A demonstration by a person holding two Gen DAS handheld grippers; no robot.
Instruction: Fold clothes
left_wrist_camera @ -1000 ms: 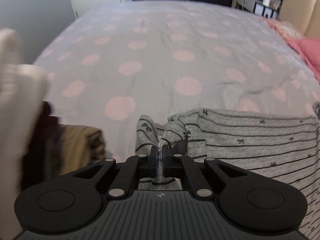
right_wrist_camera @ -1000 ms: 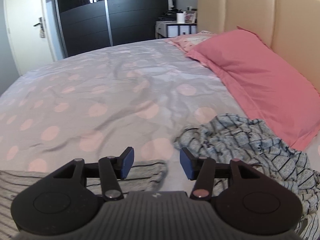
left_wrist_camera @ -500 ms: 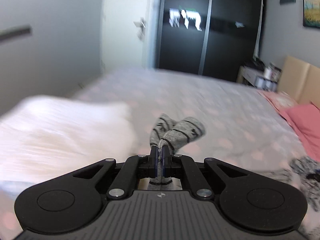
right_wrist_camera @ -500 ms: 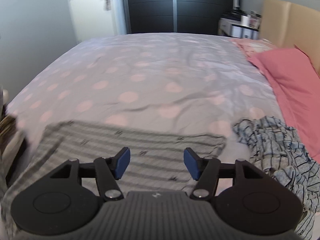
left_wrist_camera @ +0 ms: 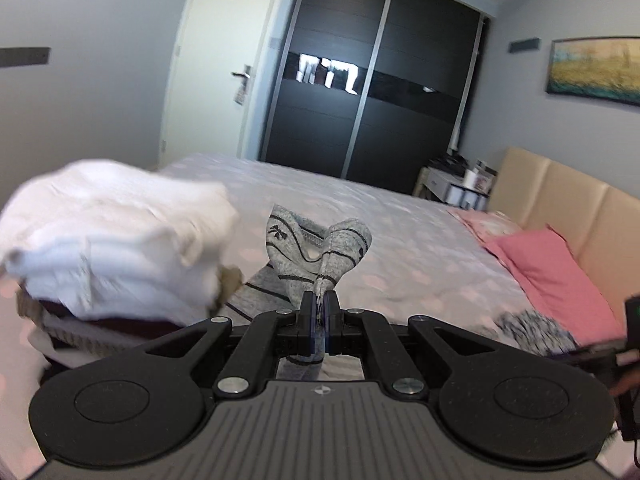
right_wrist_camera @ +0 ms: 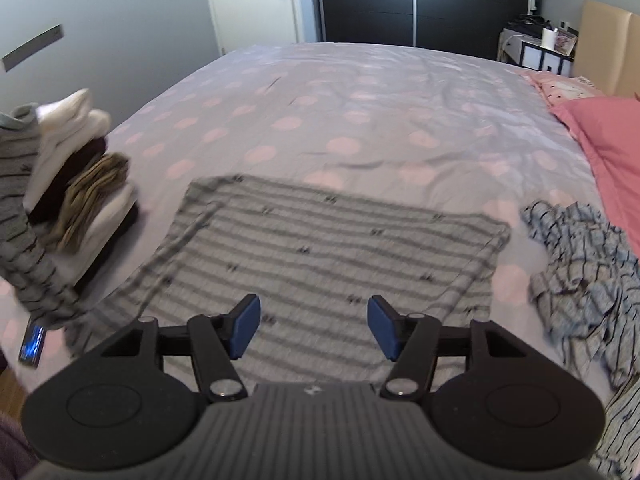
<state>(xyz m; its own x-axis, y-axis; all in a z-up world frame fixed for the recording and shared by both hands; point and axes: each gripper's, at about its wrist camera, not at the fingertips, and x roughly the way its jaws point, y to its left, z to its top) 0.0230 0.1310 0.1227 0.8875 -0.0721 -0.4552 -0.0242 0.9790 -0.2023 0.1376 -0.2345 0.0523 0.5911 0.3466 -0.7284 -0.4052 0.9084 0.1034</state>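
Here my left gripper point(left_wrist_camera: 319, 312) is clamped on a fold of the grey striped shirt point(left_wrist_camera: 320, 240), lifting that end off the bed point(right_wrist_camera: 320, 92) while the rest lies flat in front of my right gripper point(right_wrist_camera: 314, 330). My right jaws stand apart with nothing between them, hanging above the shirt's near edge. A stack of folded clothes point(right_wrist_camera: 80, 184) sits to the left, a crumpled blue checked garment point(right_wrist_camera: 584, 272) to the right beside a pink pillow point(right_wrist_camera: 608, 148)
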